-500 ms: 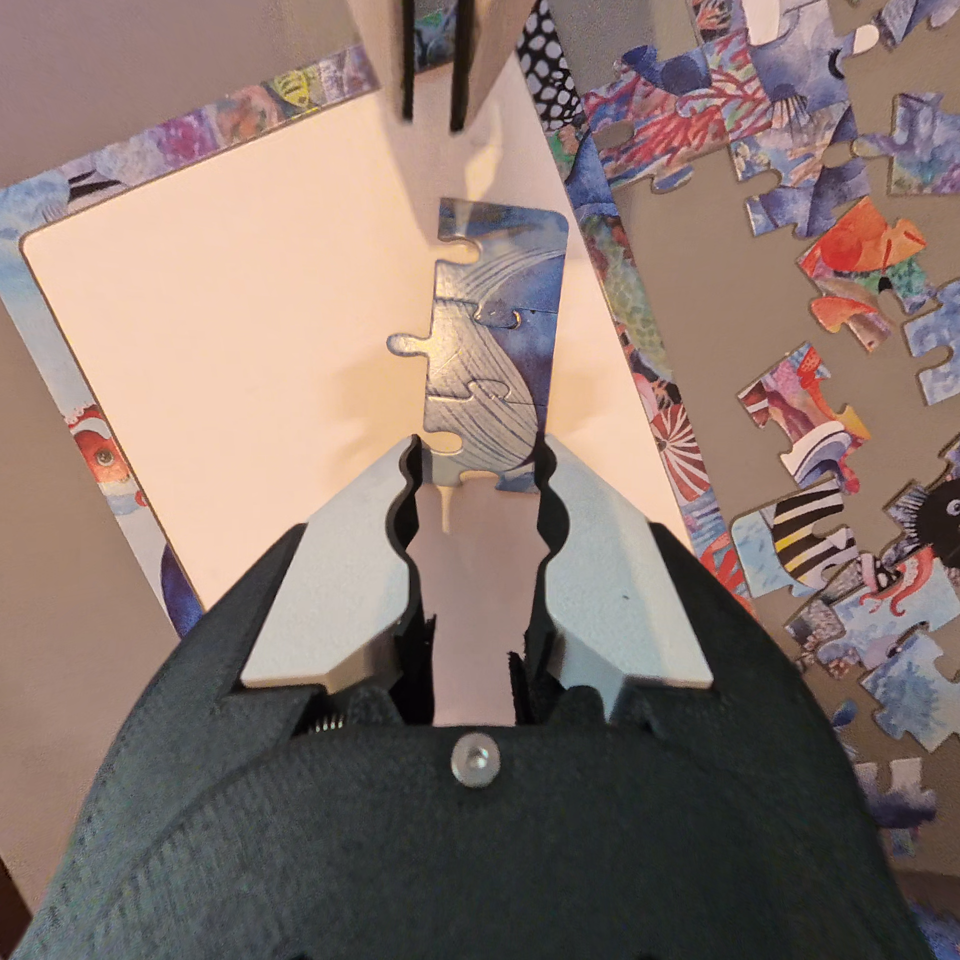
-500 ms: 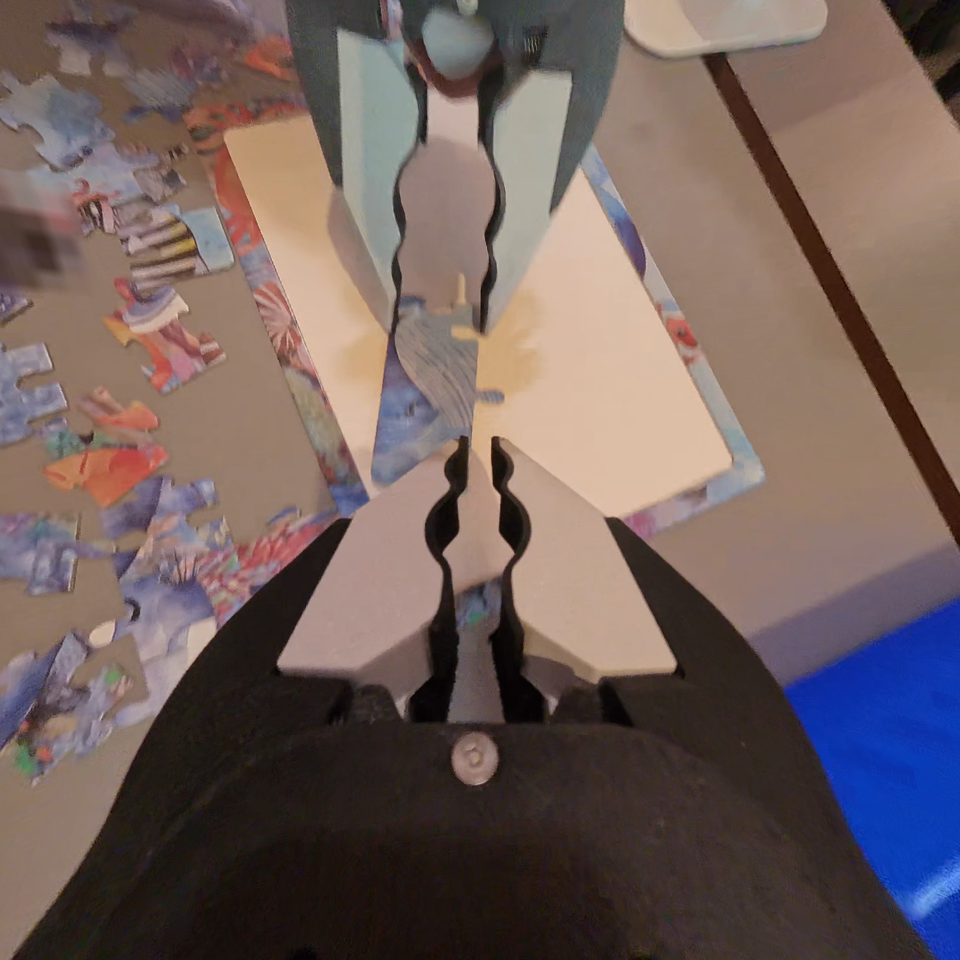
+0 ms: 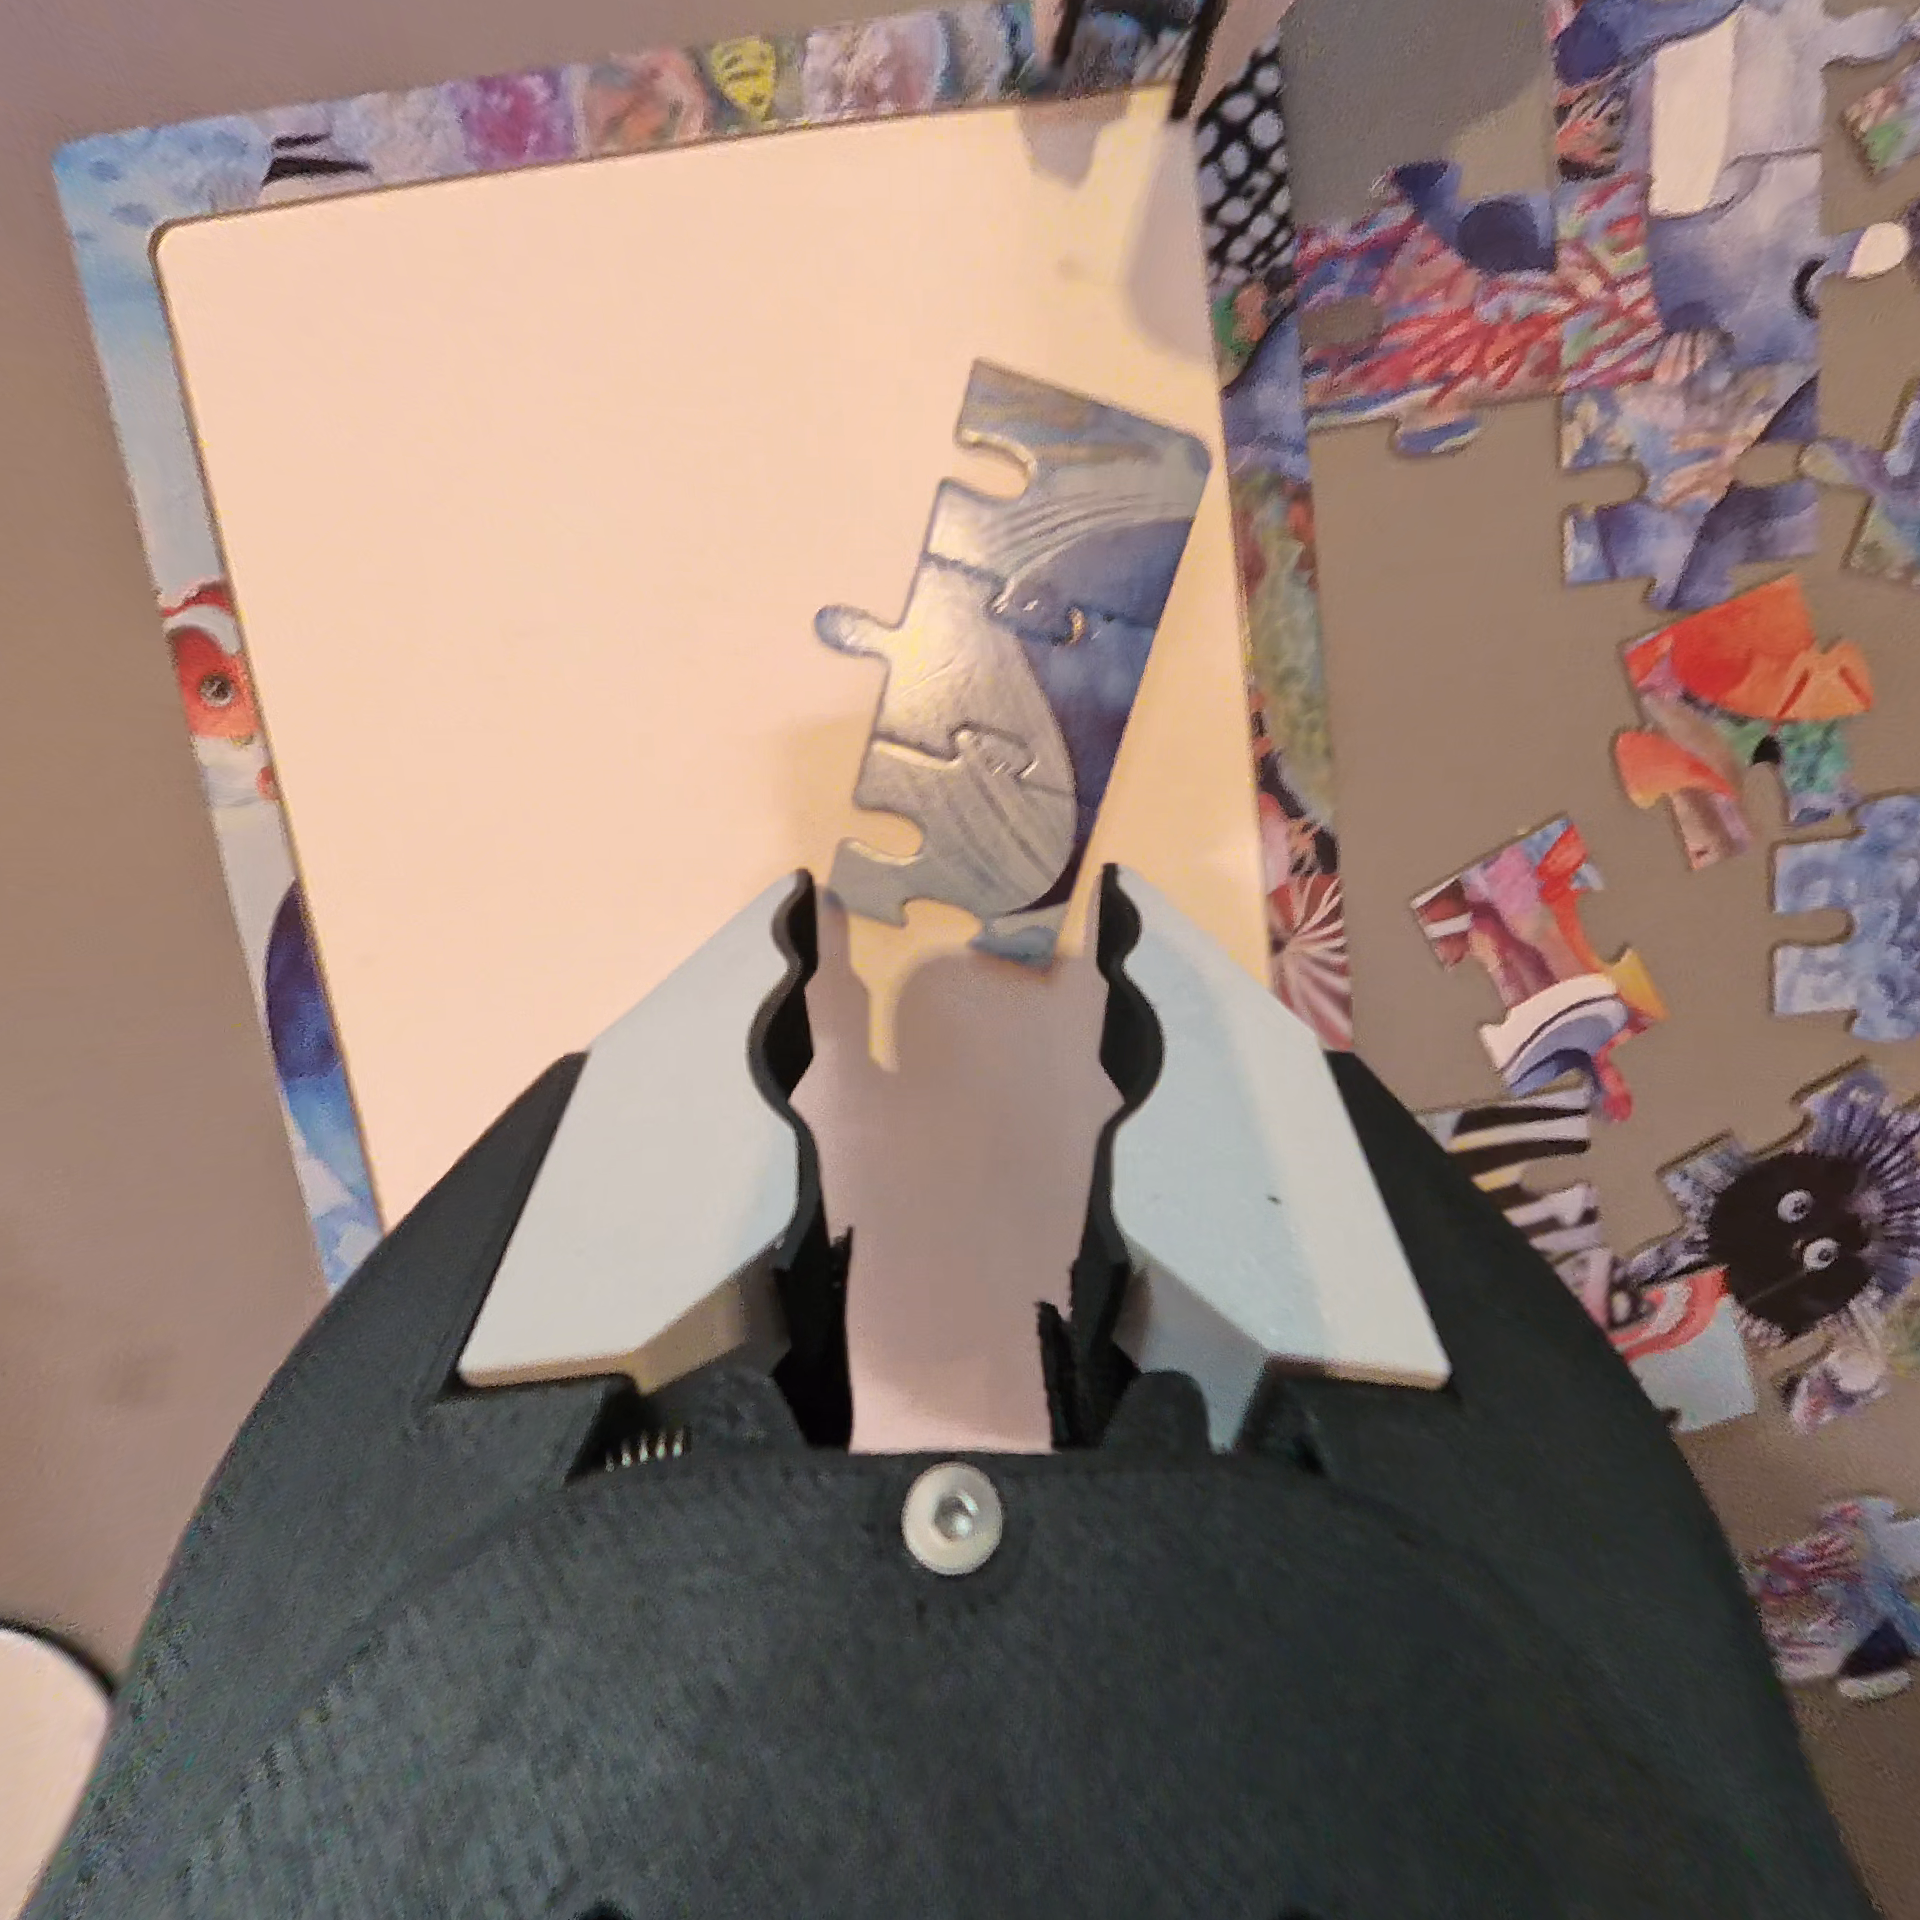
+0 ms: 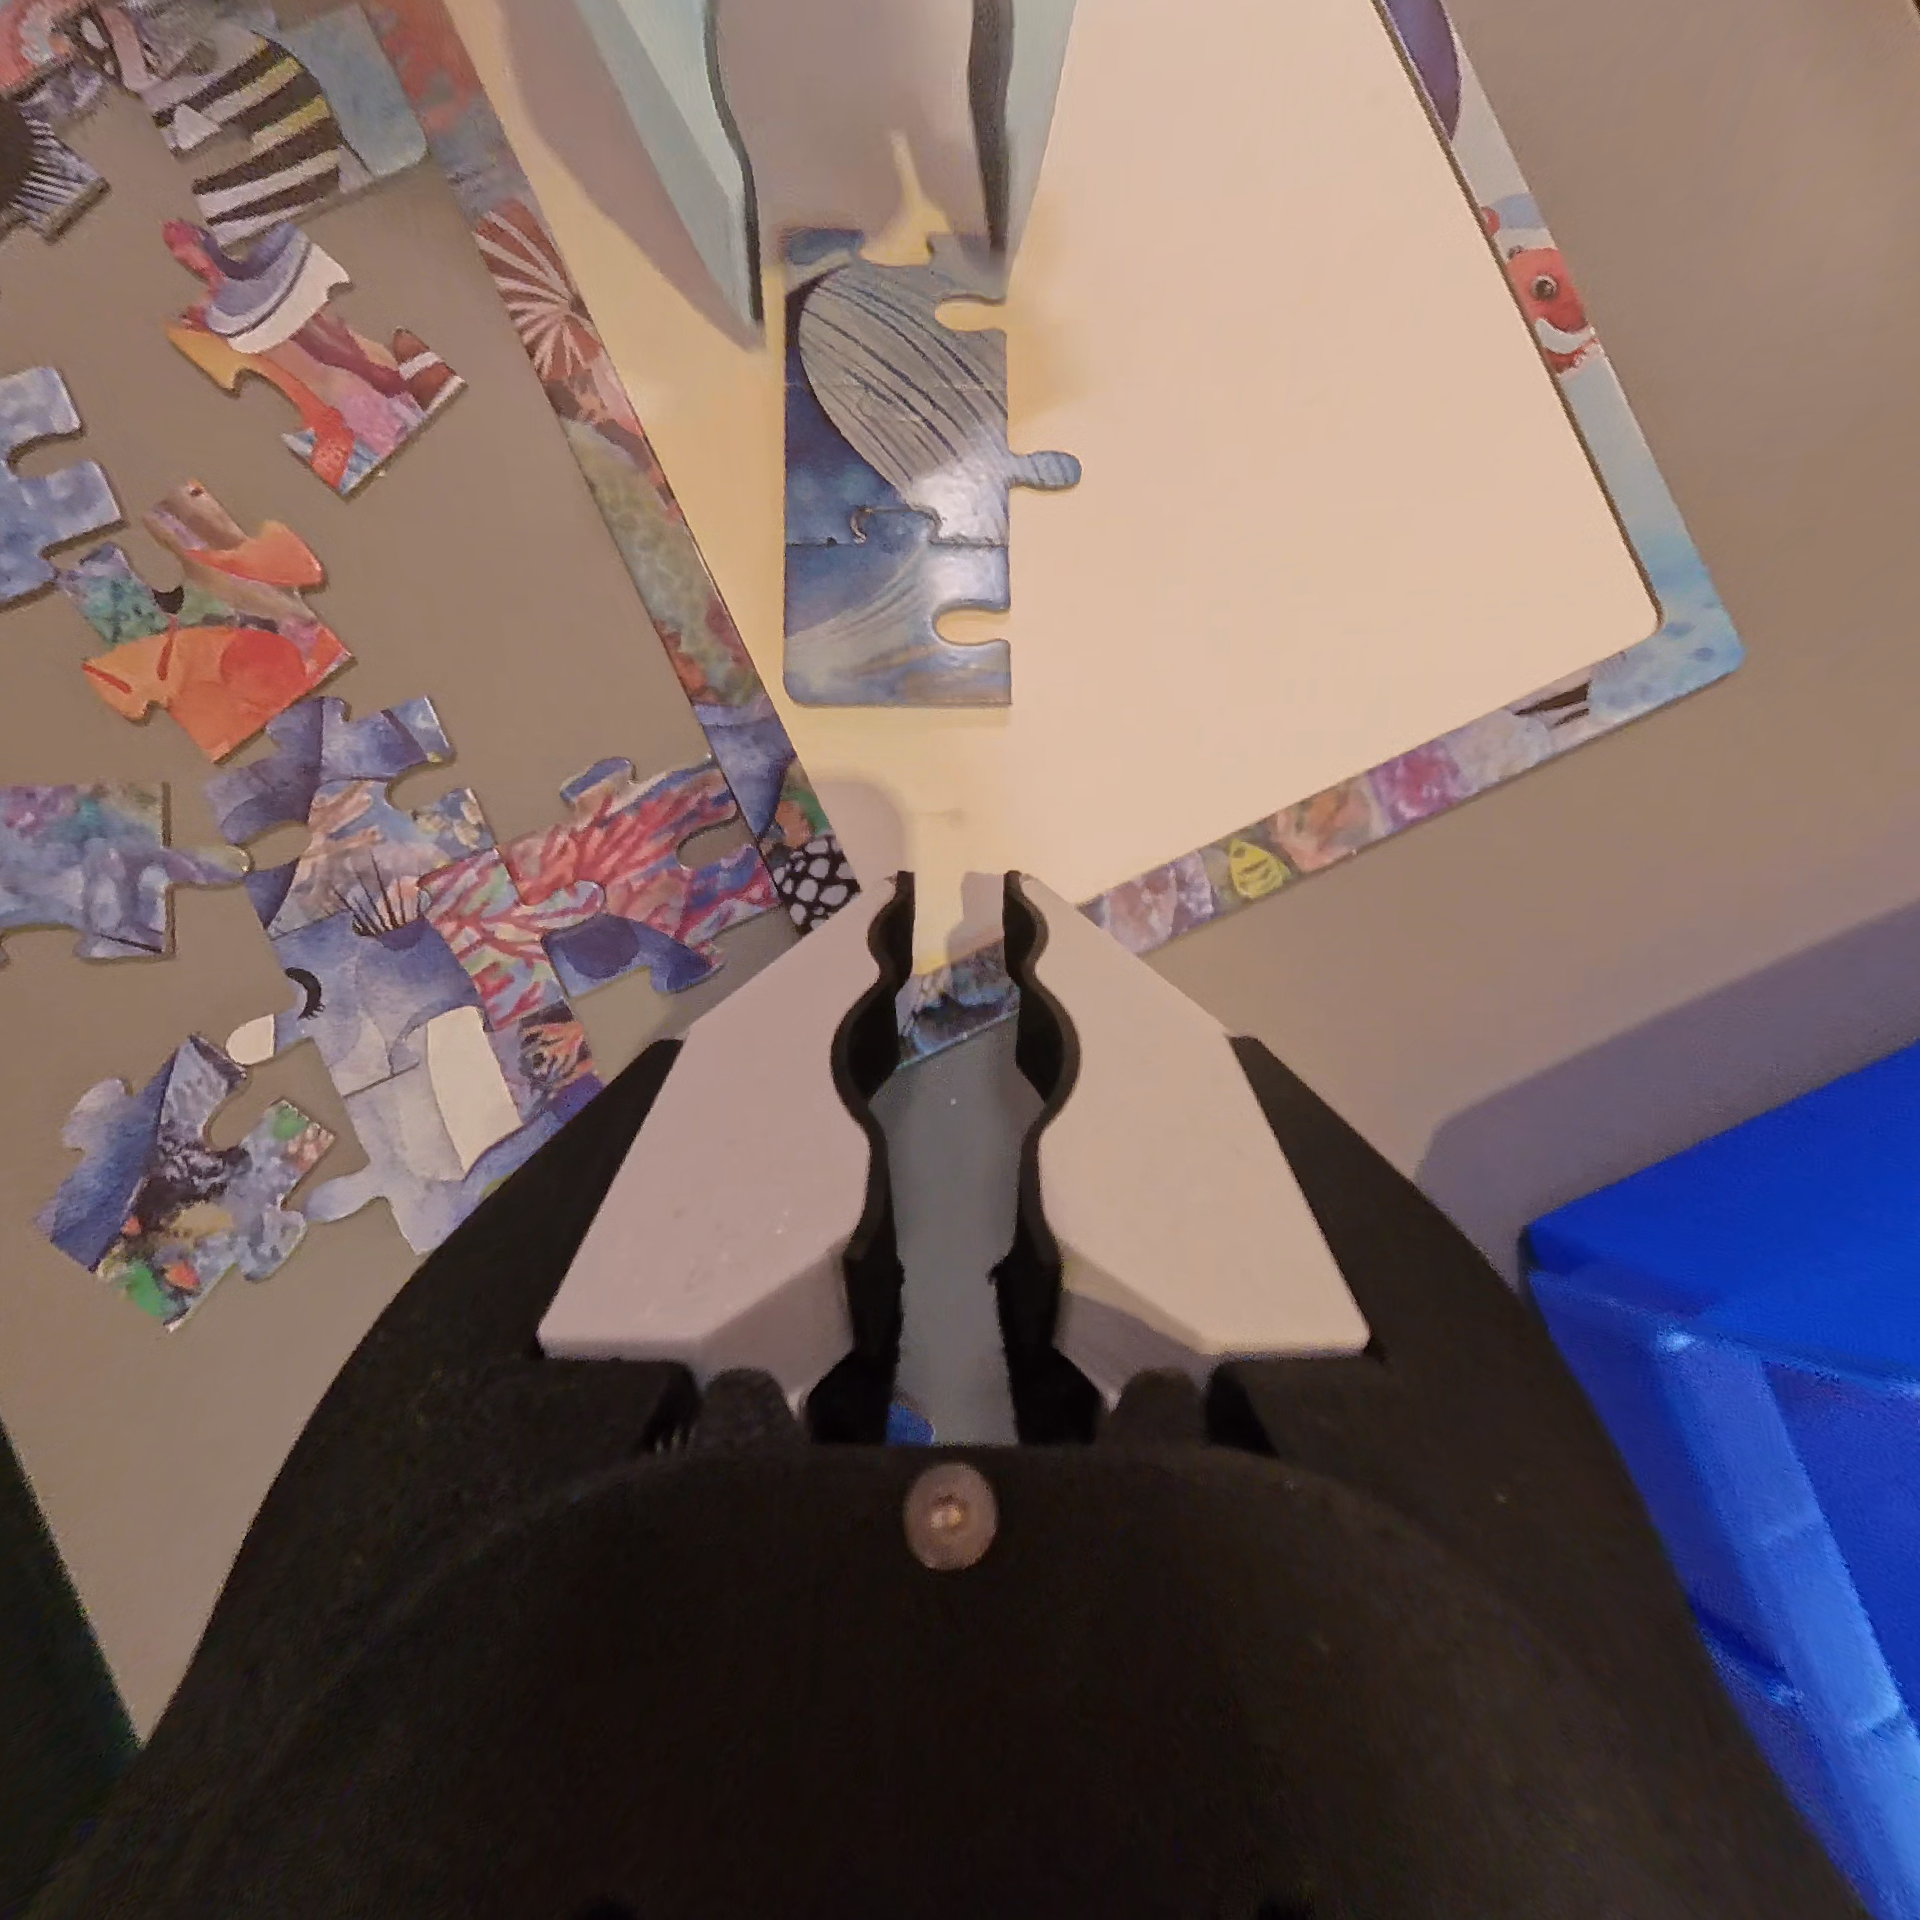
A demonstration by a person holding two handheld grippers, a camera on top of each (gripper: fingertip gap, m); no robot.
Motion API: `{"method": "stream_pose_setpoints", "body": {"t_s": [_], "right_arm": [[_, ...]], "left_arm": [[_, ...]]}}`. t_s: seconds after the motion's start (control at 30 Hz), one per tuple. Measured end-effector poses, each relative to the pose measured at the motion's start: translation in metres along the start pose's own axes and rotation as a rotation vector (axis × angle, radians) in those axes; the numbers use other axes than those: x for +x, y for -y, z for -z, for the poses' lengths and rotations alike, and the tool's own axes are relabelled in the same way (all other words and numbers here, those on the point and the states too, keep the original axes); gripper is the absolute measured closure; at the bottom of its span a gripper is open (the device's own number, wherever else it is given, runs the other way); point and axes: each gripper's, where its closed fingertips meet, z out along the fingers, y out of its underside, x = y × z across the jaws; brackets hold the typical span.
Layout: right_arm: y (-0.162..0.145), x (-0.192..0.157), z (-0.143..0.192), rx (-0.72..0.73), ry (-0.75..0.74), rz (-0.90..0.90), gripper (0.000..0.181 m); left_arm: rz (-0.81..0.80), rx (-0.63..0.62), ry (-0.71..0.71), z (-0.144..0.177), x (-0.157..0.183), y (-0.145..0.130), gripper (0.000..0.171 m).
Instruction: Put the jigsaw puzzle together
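A puzzle tray (image 3: 623,499) with a colourful border and a bare cream inside lies on the grey table; it also shows in the right wrist view (image 4: 1299,468). A strip of joined blue whale pieces (image 3: 1029,675) lies flat inside it near one long border, also seen from the right wrist (image 4: 894,468). My left gripper (image 3: 956,899) is open and empty, its tips just short of the strip's near end. My right gripper (image 4: 958,883) is slightly open and empty, over the tray's corner, a short way from the strip's other end. The left gripper (image 4: 873,281) shows opposite.
Several loose pieces lie on the table beside the tray, among them an orange one (image 3: 1745,686) (image 4: 218,665) and a joined coral cluster (image 4: 499,935). A blue box (image 4: 1714,1455) stands beside my right gripper. A white round object (image 3: 31,1704) sits at the lower left. Some 12 cm of space lies between my two pairs of fingers.
My left gripper has opened wider and come off the strip. My right gripper has pulled back from the strip's end and opened a little. The strip stays in the tray.
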Motion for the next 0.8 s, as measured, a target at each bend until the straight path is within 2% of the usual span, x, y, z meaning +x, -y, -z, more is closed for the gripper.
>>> {"method": "stream_pose_setpoints", "body": {"t_s": [0.1, 0.17, 0.3, 0.4, 0.5, 0.57, 0.67, 0.8], "right_arm": [[-0.006, -0.002, 0.0, -0.006, 0.012, -0.02, 0.162], [-0.01, -0.005, -0.004, -0.011, 0.037, -0.035, 0.162], [-0.013, -0.004, -0.004, 0.0, 0.051, -0.051, 0.166], [-0.013, -0.004, -0.004, 0.017, 0.068, -0.067, 0.167], [-0.015, -0.004, -0.006, 0.018, 0.073, -0.073, 0.169], [-0.015, -0.003, -0.006, 0.019, 0.066, -0.07, 0.171], [-0.014, -0.003, -0.006, 0.021, 0.067, -0.072, 0.171], [-0.009, -0.005, -0.001, 0.045, 0.067, -0.055, 0.168]], "left_arm": [[0.022, -0.007, -0.059, 0.0, -0.004, -0.01, 0.112], [0.029, 0.03, -0.134, 0.001, 0.006, -0.005, 0.117], [0.023, 0.017, -0.088, -0.002, 0.011, -0.004, 0.117], [0.076, 0.025, -0.051, -0.003, 0.013, -0.002, 0.12], [0.105, 0.047, -0.079, -0.003, 0.028, 0.002, 0.126], [0.1, 0.04, -0.03, -0.005, 0.029, 0.002, 0.126], [0.094, 0.044, -0.091, -0.005, 0.046, 0.005, 0.13], [0.049, 0.013, -0.037, -0.002, 0.041, -0.002, 0.13]]}}
